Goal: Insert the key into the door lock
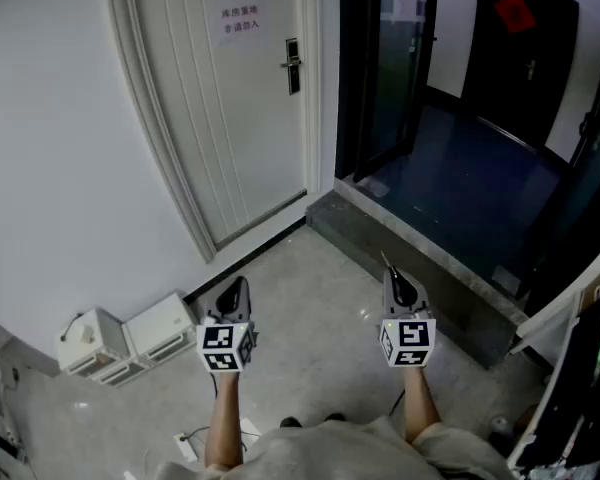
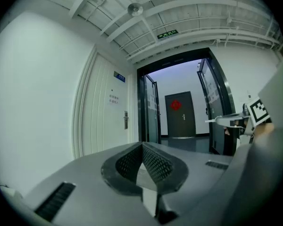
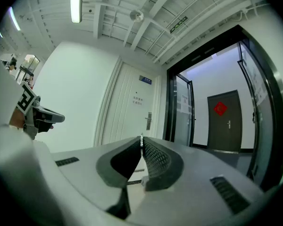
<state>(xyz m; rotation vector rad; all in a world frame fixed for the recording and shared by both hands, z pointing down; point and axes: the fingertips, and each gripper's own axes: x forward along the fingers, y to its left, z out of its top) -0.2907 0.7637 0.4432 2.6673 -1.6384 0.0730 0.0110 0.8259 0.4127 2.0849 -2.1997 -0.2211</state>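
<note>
The white door stands shut ahead, with its dark lock plate and handle on its right edge. The lock also shows far off in the left gripper view and in the right gripper view. My right gripper is shut on a thin metal key, whose tip pokes out between the jaw tips. My left gripper is level beside it, jaws shut with nothing between them. Both grippers are well short of the door.
Two white boxes sit against the wall at lower left. A grey stone threshold leads right into a dark corridor through a glass door. A dark door with a red decoration is at the far end.
</note>
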